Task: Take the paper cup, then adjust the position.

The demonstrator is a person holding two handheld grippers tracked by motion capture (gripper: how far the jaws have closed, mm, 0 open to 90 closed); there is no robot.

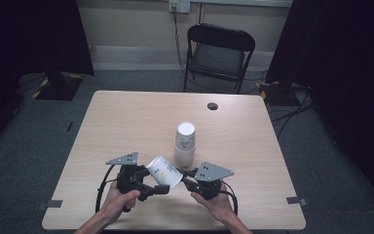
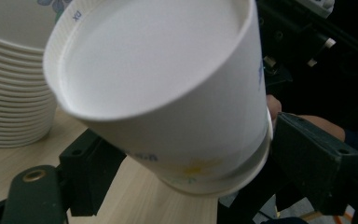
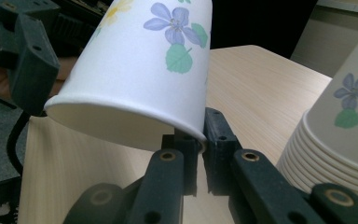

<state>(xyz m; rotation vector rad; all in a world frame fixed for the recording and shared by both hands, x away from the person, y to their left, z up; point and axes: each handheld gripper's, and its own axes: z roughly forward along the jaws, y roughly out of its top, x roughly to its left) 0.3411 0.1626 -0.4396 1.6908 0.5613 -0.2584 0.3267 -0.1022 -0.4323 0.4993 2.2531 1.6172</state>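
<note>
High view: a single paper cup (image 1: 164,170) is lying tilted between the two tools near the counter's (image 1: 126,117) near edge, base pointing far-left, mouth near-right. The left tool (image 1: 159,187) is sitting left of it, the right tool (image 1: 184,176) right of it, at the rim. The cup stack (image 1: 184,144) is standing just beyond, upside down.

Left gripper view: the left tool's jaws are standing spread either side of the cup (image 2: 168,93), not pressing; the stack (image 2: 14,88) is at left.

Right gripper view: the right tool (image 3: 204,140) is pinching the cup's (image 3: 144,70) rim wall, jaws closed on it. So the cup's long axis is running tool to tool, and the right hand is carrying it.
</note>
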